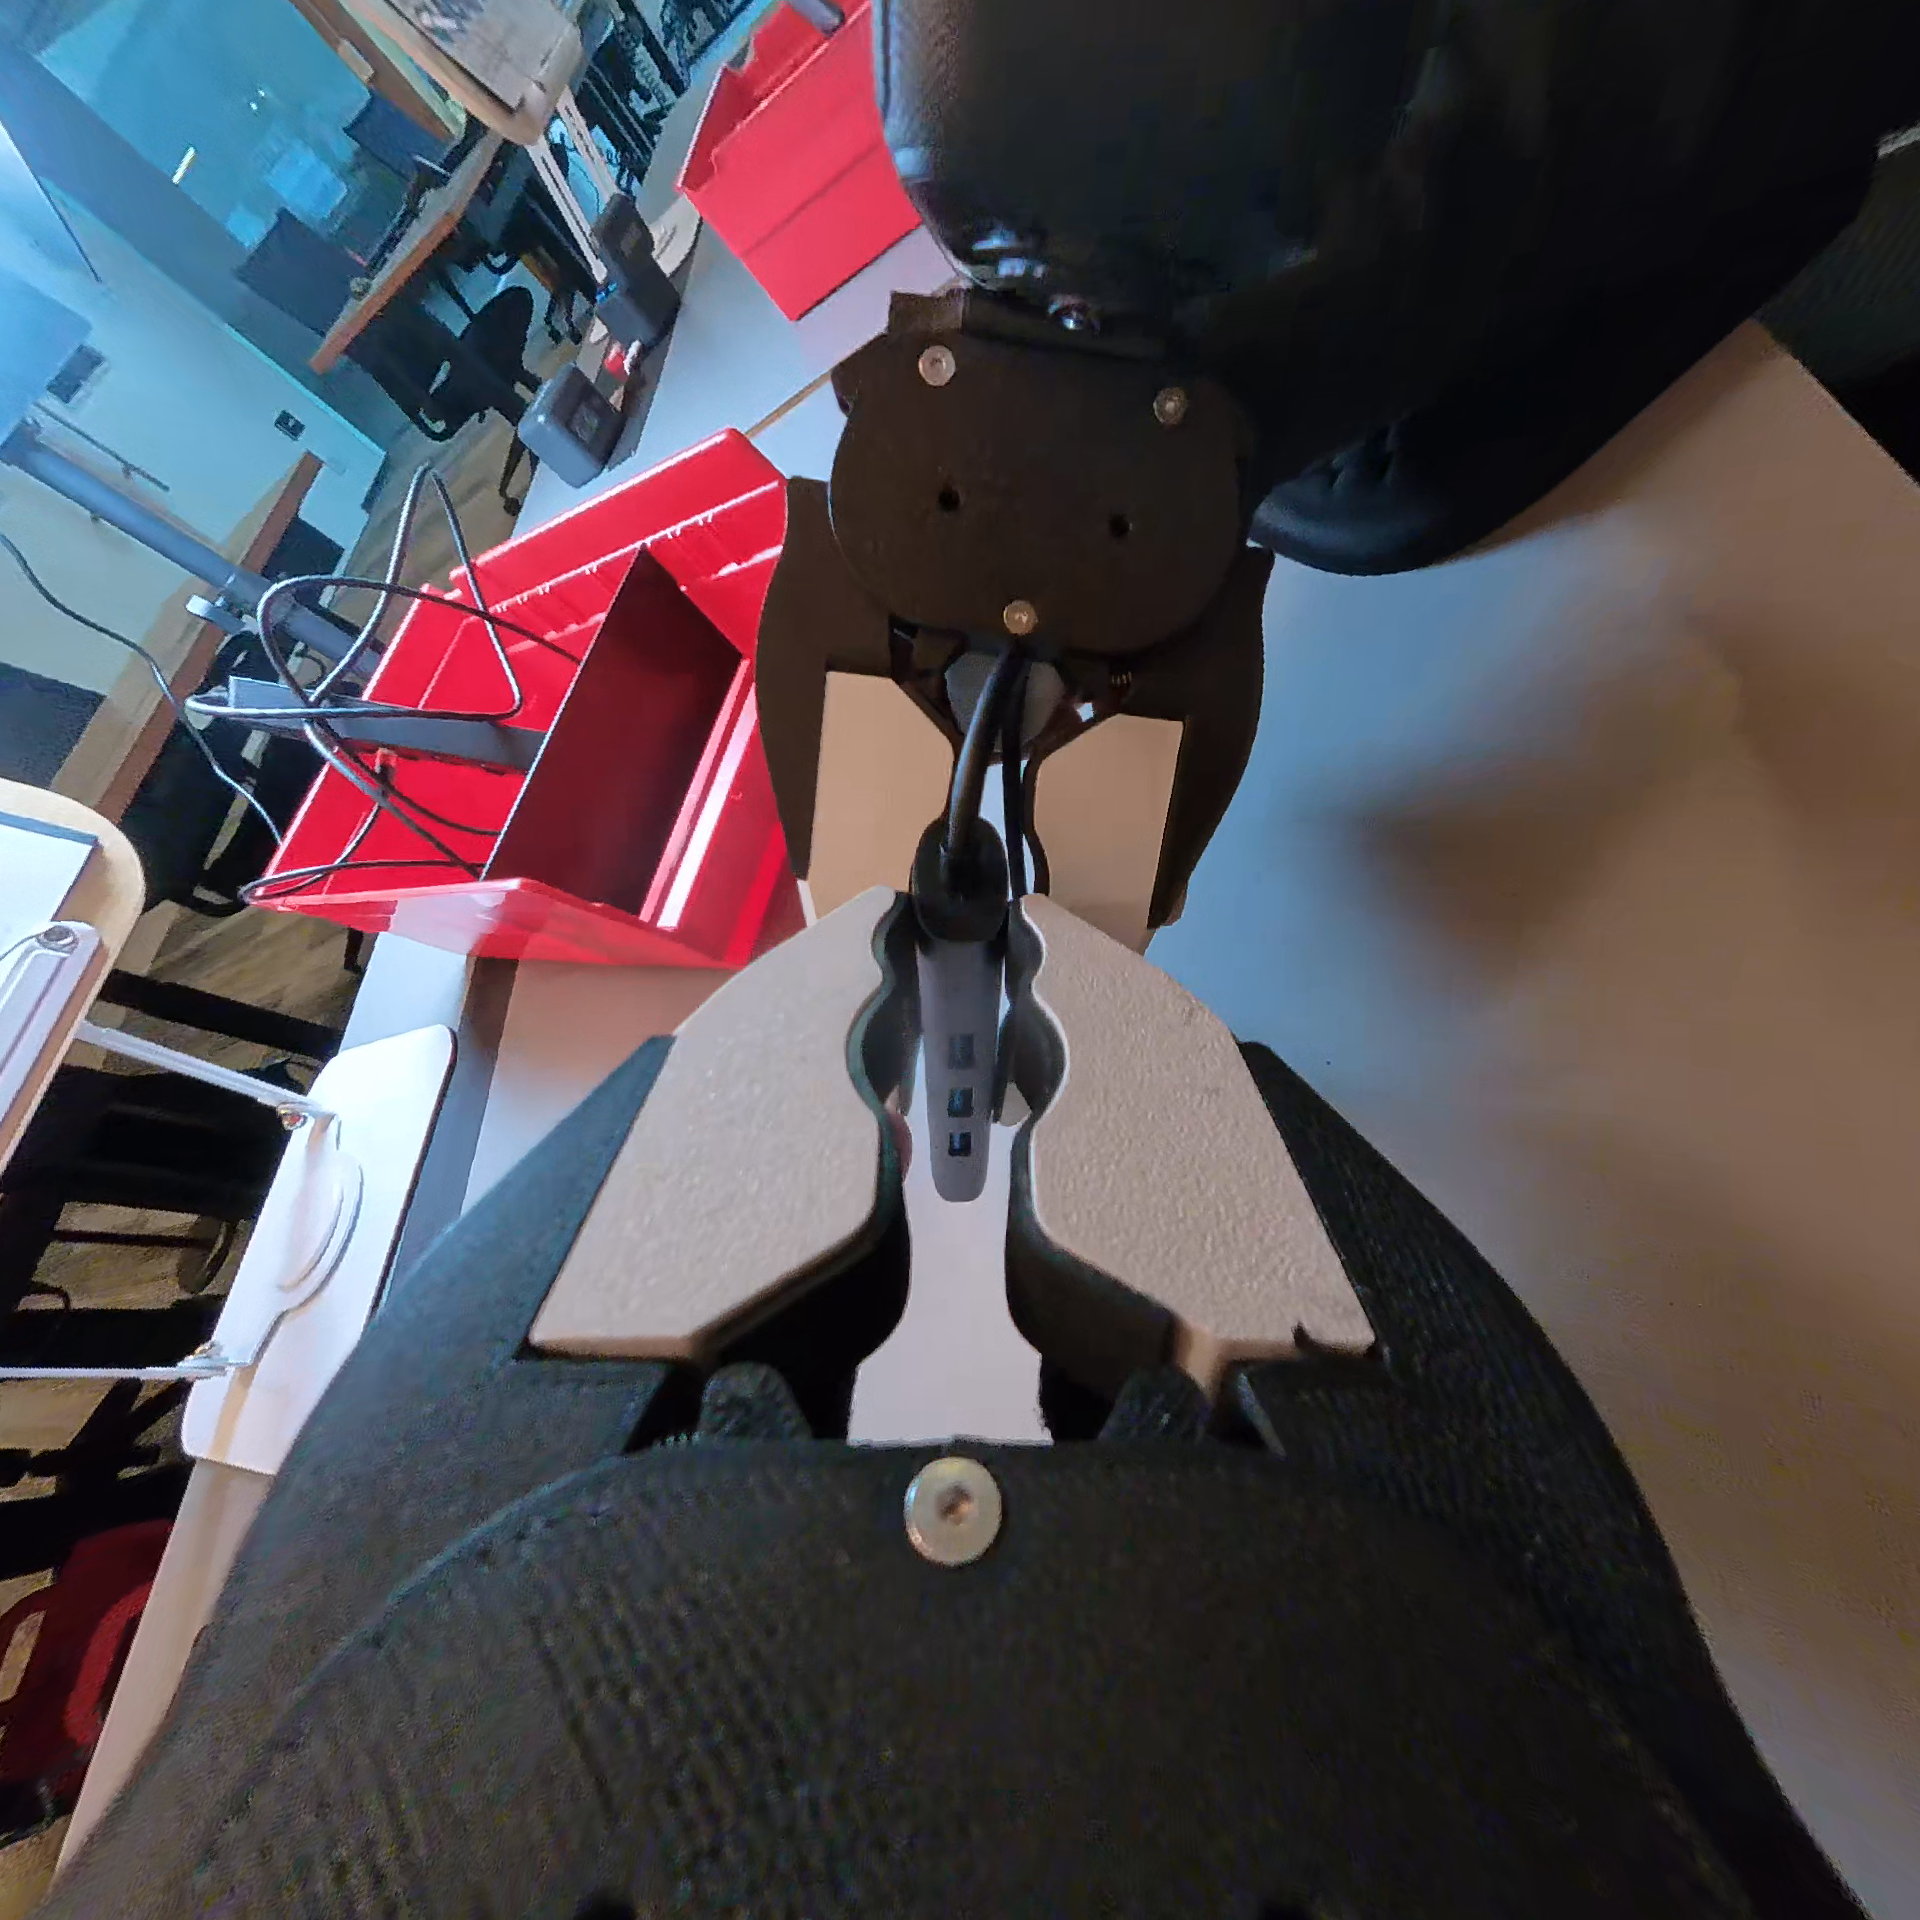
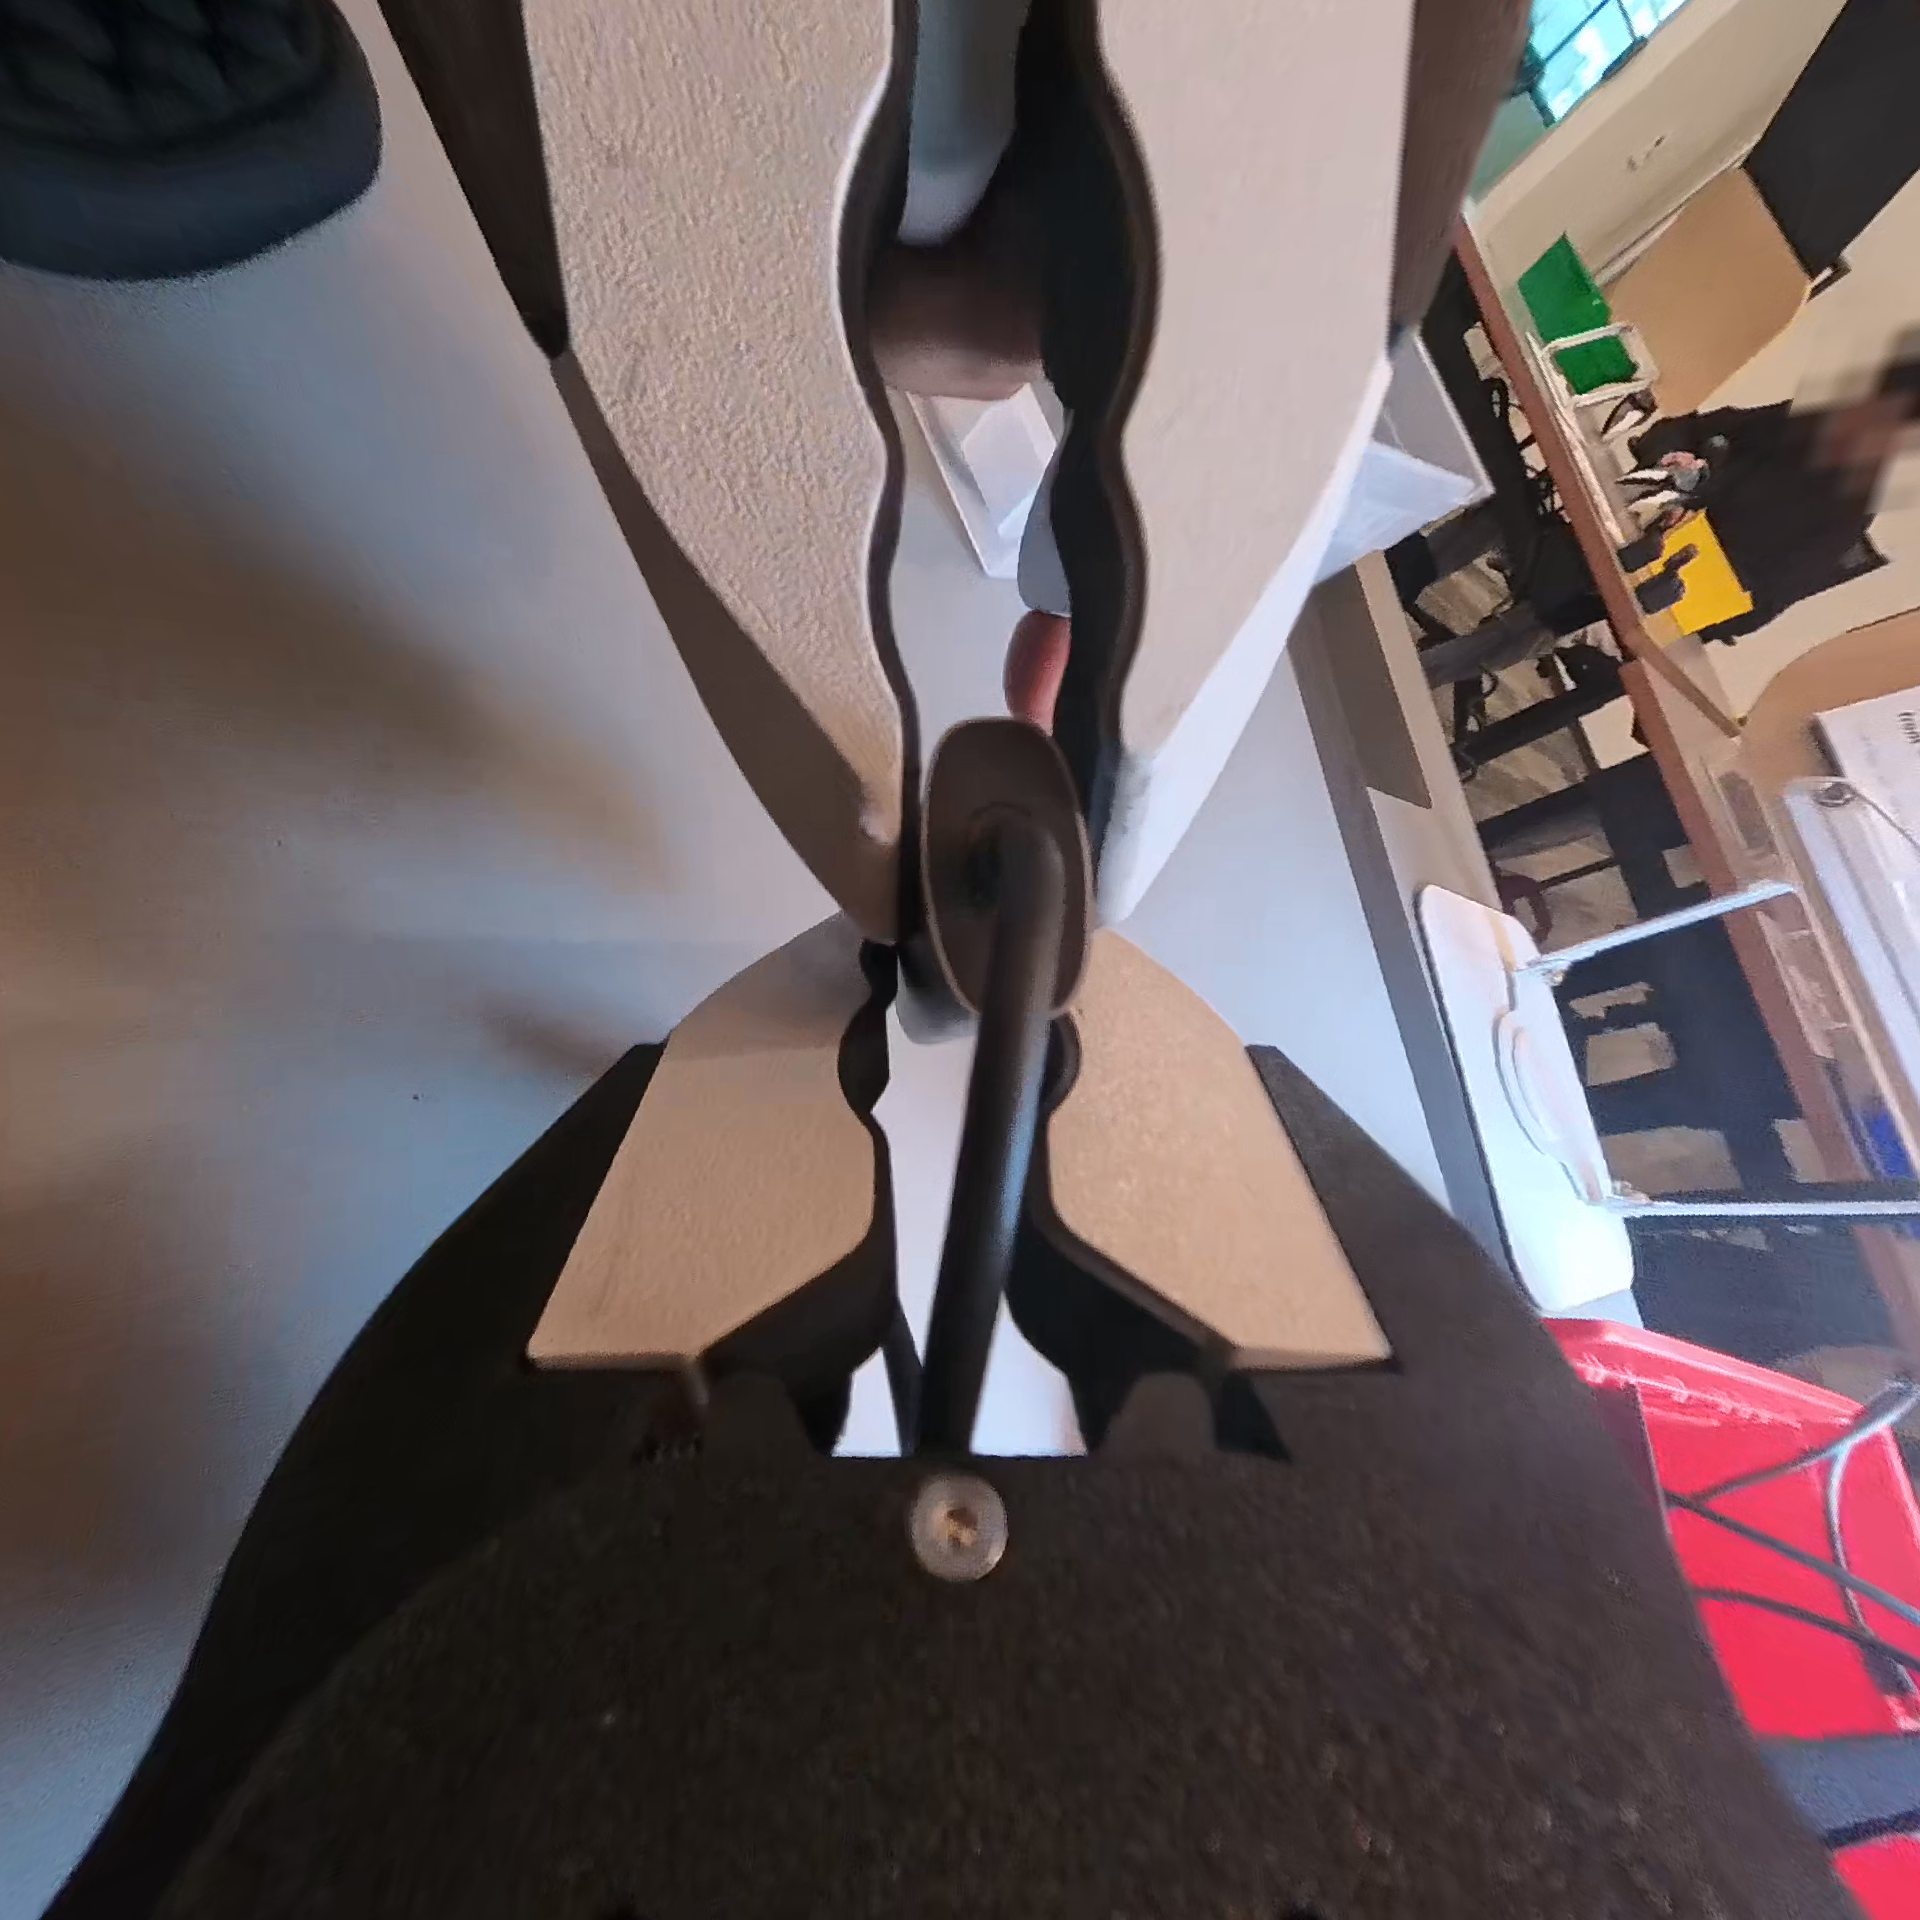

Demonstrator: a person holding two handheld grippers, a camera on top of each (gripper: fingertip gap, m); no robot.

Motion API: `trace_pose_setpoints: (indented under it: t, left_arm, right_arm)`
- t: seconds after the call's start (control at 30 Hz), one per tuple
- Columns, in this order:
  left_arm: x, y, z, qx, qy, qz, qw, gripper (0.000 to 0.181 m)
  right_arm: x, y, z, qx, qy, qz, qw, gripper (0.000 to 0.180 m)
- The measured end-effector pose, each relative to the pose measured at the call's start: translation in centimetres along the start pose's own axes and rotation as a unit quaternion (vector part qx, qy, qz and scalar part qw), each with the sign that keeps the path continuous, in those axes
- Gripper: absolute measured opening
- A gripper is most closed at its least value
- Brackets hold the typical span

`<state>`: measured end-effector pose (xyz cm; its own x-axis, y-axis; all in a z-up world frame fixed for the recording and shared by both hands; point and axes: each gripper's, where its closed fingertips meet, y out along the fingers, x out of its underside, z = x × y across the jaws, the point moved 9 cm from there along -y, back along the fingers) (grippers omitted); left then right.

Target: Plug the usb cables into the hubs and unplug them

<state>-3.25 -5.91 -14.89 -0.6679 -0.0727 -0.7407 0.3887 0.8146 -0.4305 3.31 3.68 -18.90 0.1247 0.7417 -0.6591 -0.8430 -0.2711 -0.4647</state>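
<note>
Left wrist view: the left gripper (image 1: 956,935) is clamped narrow on a grey USB hub (image 1: 958,1081), port row facing up, above the white table (image 1: 1558,1143). The right gripper (image 1: 1013,665) faces it, closed on the hub's black cable (image 2: 987,1195) near its plug end (image 2: 1003,862). No legible writing. A red bin (image 1: 623,748) of cables sits left.

A white table (image 1: 1558,831) carries the scene, its surface bare across the 3 o'clock side of the left wrist view. 2 red bins sit on it: 1 (image 1: 582,748), divided into compartments and strung with black cables (image 1: 416,665), at 10 o'clock; another (image 1: 800,177) near 12.
</note>
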Motion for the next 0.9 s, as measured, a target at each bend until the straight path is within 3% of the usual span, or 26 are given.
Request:
trace_pose_setpoints:
  t: [0.2, 0.33, 0.47, 0.63, 0.67, 0.9]
  left_arm:
    - [-0.1, 0.3, 0.3, -0.003, 0.005, -0.008, 1.0, 0.016]
    - [-0.4, 0.0, 0.0, 0.001, -0.026, 0.042, 0.999, 0.016]
    - [1.1, -1.3, -1.2, 0.049, -0.094, 0.046, 0.993, 0.042]
    - [3.3, -0.7, -1.6, 0.045, -0.115, 0.035, 0.992, 0.03]
    - [3.0, -0.7, -1.5, 0.037, -0.107, 0.043, 0.993, 0.018]
    - [2.9, -0.7, -1.2, 0.063, -0.083, 0.012, 0.994, 0.017]
  right_arm:
    - [0.1, -0.1, 0.0, -0.008, -0.01, -0.02, 1.0, 0.019]
    - [-0.1, -0.7, 0.4, -0.031, 0.039, 0.04, 0.998, 0.019]
    - [-0.3, -2.2, 1.5, -0.03, 0.092, 0.117, 0.988, 0.018]
    - [-1.1, -4.4, 2.5, -0.048, 0.14, 0.233, 0.961, 0.018]
    - [-1.1, -4.5, 2.5, -0.049, 0.137, 0.236, 0.961, 0.018]
    - [-1.2, -4.4, 1.7, -0.048, 0.084, 0.225, 0.97, 0.018]
